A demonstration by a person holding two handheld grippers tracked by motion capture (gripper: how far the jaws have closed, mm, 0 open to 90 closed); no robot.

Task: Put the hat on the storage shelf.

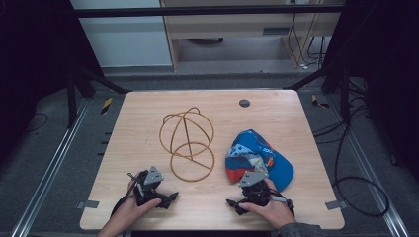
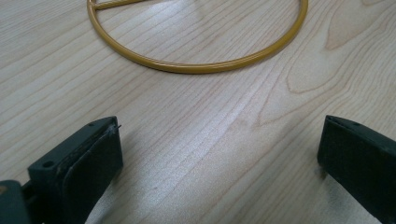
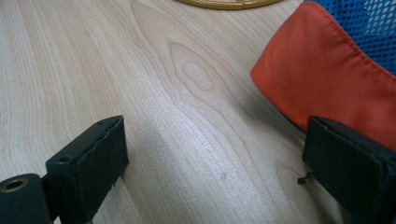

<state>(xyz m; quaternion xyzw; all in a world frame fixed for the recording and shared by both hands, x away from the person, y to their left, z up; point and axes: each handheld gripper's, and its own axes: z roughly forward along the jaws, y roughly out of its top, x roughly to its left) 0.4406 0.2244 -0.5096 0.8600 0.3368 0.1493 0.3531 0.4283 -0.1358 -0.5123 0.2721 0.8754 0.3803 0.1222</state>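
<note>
At the table's [image 1: 148, 217] near edge both grippers rest with jaws wide apart on nothing: the left gripper [image 2: 219, 154] faces the gold wire stand [image 1: 188, 143]; beside the right gripper [image 3: 215, 163] lies the blue-and-orange cap [image 1: 259, 159]

Pretty dim room; a light wooden table [image 1: 148, 106] is sitting on grey carpet [image 1: 44, 148], with a pale cabinet [image 1: 232, 29] standing behind it and black cables [image 1: 356, 187] trailing across the floor at right.
</note>
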